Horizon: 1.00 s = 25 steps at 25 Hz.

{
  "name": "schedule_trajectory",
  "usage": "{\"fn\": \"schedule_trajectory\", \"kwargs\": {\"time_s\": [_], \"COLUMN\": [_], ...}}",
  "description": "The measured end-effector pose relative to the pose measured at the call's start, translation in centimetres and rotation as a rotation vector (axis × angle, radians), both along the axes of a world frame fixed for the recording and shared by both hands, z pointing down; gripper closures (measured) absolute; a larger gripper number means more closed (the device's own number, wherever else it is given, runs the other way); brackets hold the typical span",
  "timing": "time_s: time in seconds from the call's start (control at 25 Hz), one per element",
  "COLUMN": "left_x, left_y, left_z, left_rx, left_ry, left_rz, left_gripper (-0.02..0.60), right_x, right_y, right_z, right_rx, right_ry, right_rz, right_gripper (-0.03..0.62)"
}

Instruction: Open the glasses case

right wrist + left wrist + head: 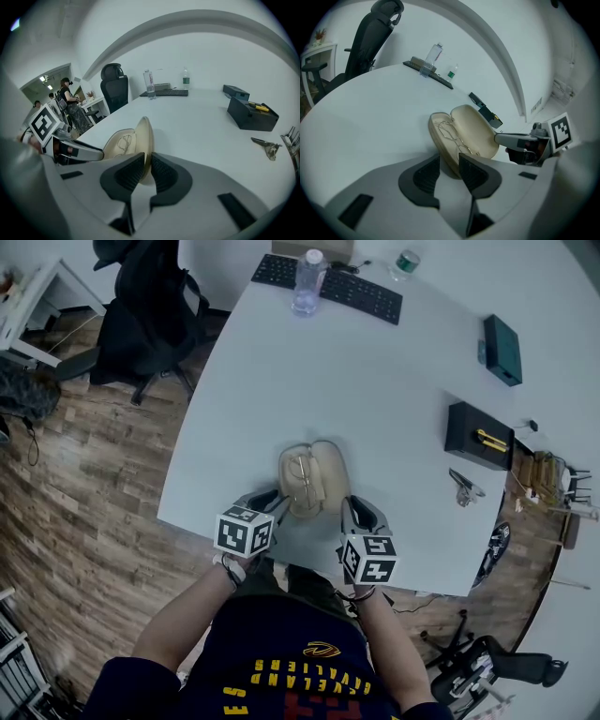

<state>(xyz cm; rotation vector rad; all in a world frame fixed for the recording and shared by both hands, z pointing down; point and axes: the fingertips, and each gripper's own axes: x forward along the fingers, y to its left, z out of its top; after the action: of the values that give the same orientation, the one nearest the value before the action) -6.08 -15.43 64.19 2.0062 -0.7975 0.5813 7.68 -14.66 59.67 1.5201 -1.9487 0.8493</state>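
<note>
The beige glasses case [314, 479] lies open on the white table [375, 381] just in front of me, with thin wire glasses [302, 476] in its left half. My left gripper [272, 504] is shut on the near edge of the case's base [440, 136]; the rim passes between its pads [474, 174]. My right gripper [354, 514] is shut on the raised lid [144, 138], which stands nearly on edge between its pads [161, 176]. In the left gripper view the lid [476, 131] leans right toward the right gripper [506, 139]. The glasses [123, 141] show in the right gripper view.
A keyboard [328, 284] and water bottle [307, 282] sit at the table's far side. A teal box [502, 350], a black box [478, 435] and a metal tool [464, 486] lie to the right. An office chair [141, 315] stands far left. The table's near edge [309, 563] runs under the grippers.
</note>
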Motion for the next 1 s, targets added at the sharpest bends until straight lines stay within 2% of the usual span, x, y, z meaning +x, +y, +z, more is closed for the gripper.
{"fn": "schedule_trajectory", "kwargs": {"time_s": [0.76,1.0], "left_x": [0.0,-0.1], "left_y": [0.0,0.0], "left_z": [0.2,0.2], "left_rx": [-0.010,-0.015], "left_ry": [0.006,0.012], "left_rz": [-0.019,-0.029], "left_gripper": [0.443,0.442], "right_x": [1.4,1.4], "right_y": [-0.3,-0.3], "right_z": [2.9,3.0], "right_rx": [-0.034,-0.041], "right_ry": [0.014,-0.015], "right_rz": [0.016,0.027], "right_gripper": [0.539,0.539]}}
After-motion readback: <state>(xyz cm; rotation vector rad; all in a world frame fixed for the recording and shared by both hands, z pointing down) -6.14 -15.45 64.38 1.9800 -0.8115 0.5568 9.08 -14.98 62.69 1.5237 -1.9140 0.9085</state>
